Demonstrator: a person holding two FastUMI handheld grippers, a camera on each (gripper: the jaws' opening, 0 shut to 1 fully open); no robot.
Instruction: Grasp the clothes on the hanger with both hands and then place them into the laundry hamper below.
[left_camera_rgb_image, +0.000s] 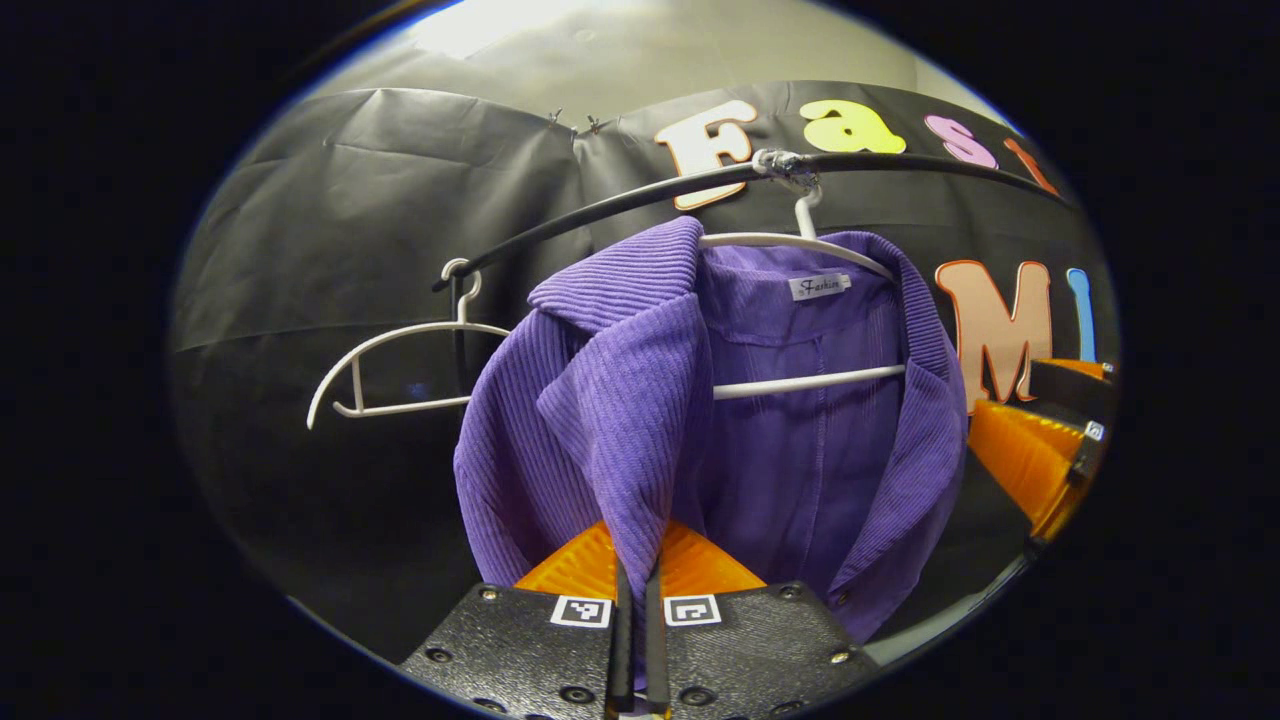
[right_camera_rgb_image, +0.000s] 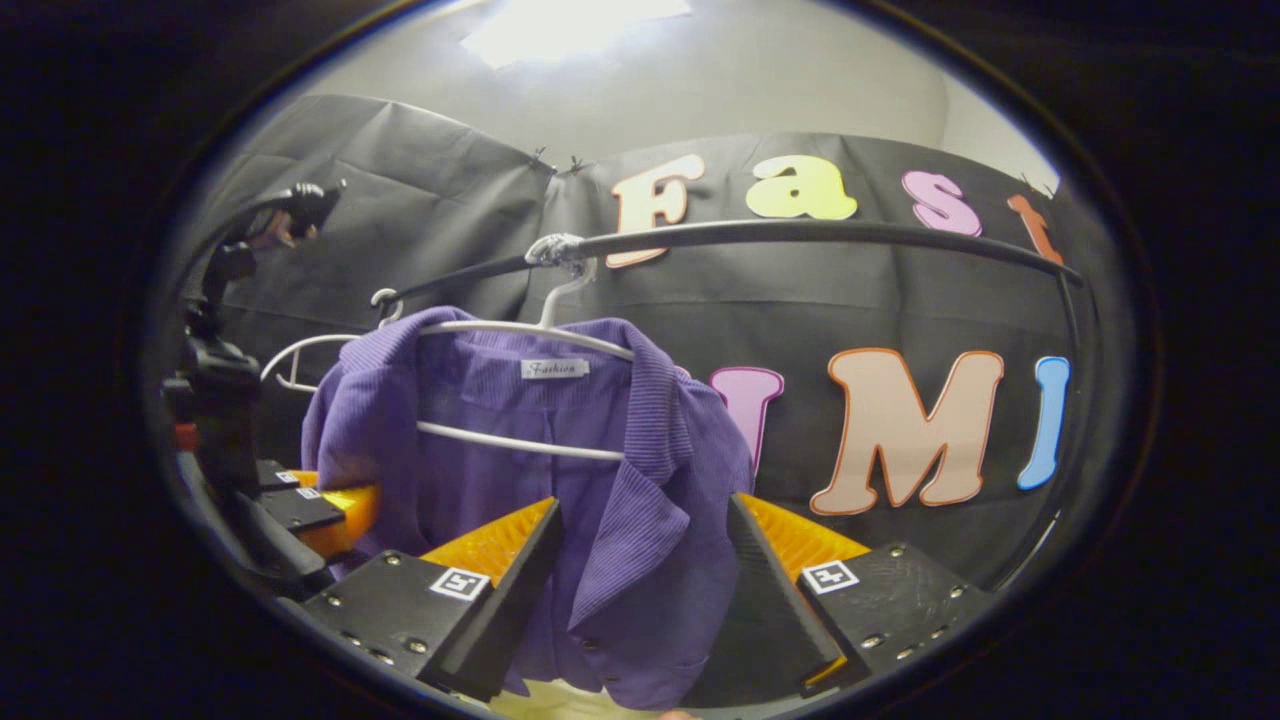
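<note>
Black cloth behind, left gripper (left_camera_rgb_image: 637, 590) jaws clamped on purple jacket (left_camera_rgb_image: 640, 420), right gripper (right_camera_rgb_image: 640, 570) jaws apart.

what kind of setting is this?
Likely a staged recording booth, not a home closet: black cloth wall, a black clothes rail with white hangers, one holding a purple jacket. Left tongs pinch its front.

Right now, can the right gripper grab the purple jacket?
Probably yes. The right gripper has its fingers open on either side of the purple jacket front edge, with nothing between them but cloth.
</note>
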